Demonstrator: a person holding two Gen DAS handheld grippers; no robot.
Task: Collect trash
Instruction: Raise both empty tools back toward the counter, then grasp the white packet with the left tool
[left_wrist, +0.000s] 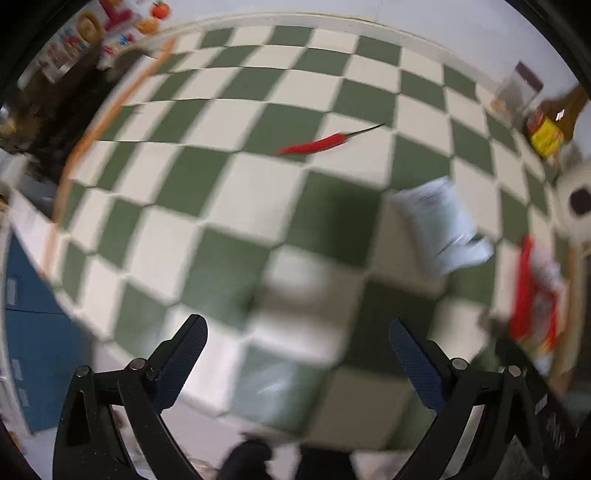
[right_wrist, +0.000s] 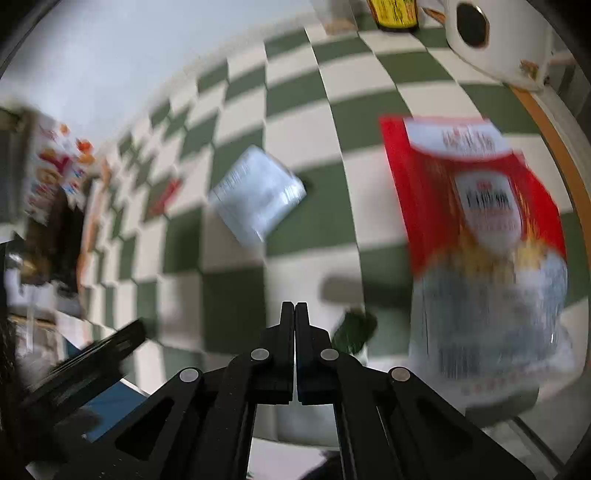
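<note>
A white crumpled wrapper (left_wrist: 441, 225) lies on the green-and-white checkered tablecloth (left_wrist: 229, 206); it also shows in the right wrist view (right_wrist: 256, 194). A red and white food packet (right_wrist: 484, 236) lies to its right, seen at the right edge of the left wrist view (left_wrist: 535, 295). A red chilli (left_wrist: 317, 144) lies farther back. My left gripper (left_wrist: 297, 328) is open and empty above the cloth near the table's front edge. My right gripper (right_wrist: 294, 308) is shut and empty, short of the wrapper and left of the packet. Both views are blurred.
A brown sauce bottle (left_wrist: 554, 122), a clear jar (left_wrist: 511, 94) and a white paper roll (left_wrist: 576, 199) stand at the back right. A colourful box (left_wrist: 92, 33) and dark items stand at the far left. A blue cabinet (left_wrist: 33, 332) is below the table's edge.
</note>
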